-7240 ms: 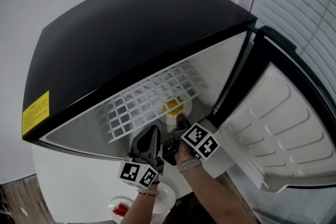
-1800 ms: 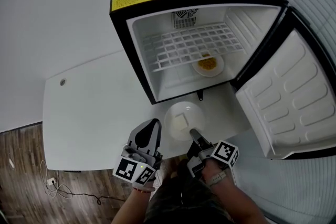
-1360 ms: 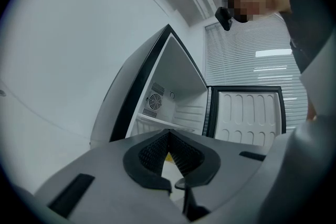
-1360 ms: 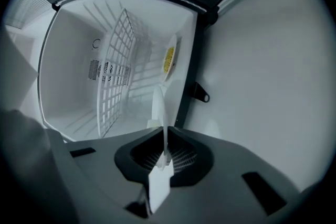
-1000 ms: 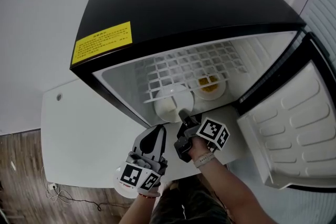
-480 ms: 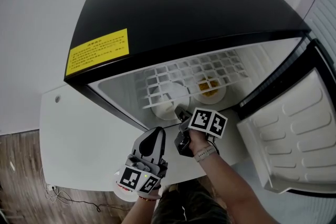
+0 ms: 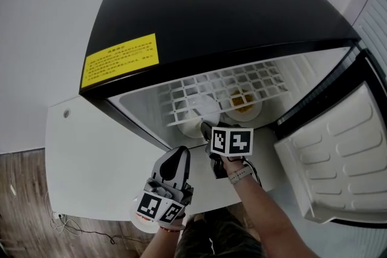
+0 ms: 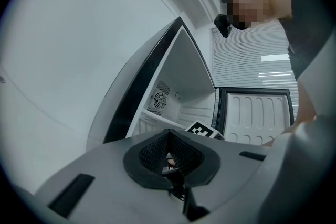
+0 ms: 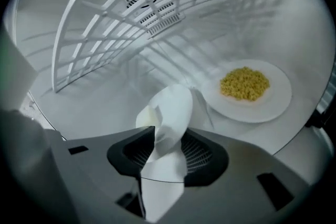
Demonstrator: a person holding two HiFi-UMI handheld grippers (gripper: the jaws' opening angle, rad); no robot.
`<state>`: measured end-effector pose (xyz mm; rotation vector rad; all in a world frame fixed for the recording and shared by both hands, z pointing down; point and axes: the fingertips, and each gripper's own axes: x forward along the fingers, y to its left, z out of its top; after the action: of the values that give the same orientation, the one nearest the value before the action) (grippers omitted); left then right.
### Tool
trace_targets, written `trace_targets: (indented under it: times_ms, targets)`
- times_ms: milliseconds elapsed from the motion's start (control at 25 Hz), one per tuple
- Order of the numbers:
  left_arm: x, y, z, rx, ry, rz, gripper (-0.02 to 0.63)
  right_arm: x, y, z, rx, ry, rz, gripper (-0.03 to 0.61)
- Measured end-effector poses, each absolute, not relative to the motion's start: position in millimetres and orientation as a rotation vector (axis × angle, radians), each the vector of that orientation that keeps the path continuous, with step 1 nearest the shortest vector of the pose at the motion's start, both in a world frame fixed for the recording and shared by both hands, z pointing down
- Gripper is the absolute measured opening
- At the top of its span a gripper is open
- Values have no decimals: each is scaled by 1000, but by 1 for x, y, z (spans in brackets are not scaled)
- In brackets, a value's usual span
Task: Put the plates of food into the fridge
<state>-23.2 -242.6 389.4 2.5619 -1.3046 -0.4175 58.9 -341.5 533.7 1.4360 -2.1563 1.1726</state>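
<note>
Right tongs [image 9: 170, 139] just opening, loose around smooth white round plate [image 9: 173, 105] rim; left tongs [image 8: 169, 136] closed.

Head camera: the right gripper [image 7: 205, 128] reaches forward and tips downward at the end of a bare, outstretched right forearm [image 7: 261, 209]. A band circles the wrist [image 7: 240, 175], and the right marker cube [image 7: 232, 141] faces up. In the right gripper view, its 2 fingers [image 9: 203, 153] have just been opening and stand apart. The rim of a white plate [image 9: 170, 107] sits loosely between them, tilted. The left gripper [image 7: 180, 154] is held lower and closer to the body, pointing roughly level. Its left marker cube [image 7: 158, 206] is nearest the camera, and its fingers [image 8: 152, 152] are drawn together.
</note>
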Motion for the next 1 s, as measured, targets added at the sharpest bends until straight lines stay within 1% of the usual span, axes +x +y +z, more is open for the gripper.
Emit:
trace_targets:
  times_ms: [200, 520, 680, 880, 1000]
  targets:
    - [-27, -244, 391, 2554, -1310, -419, 6, 61, -345, 532, 1457, -2134, 970, 162]
    - [-32, -245, 395, 2532, -1318, -417, 6, 64, -349, 531, 1485, -2125, 829, 217]
    - [-32, -245, 396, 2529, -1314, -419, 6, 69, -349, 537, 1493, -2104, 779, 222]
    - [-32, -245, 398, 2526, -1309, -418, 6, 76, -352, 524, 1556, -2125, 626, 222]
    - [-32, -244, 398, 2521, -1310, -414, 6, 80, -350, 518, 1578, -2160, 603, 222]
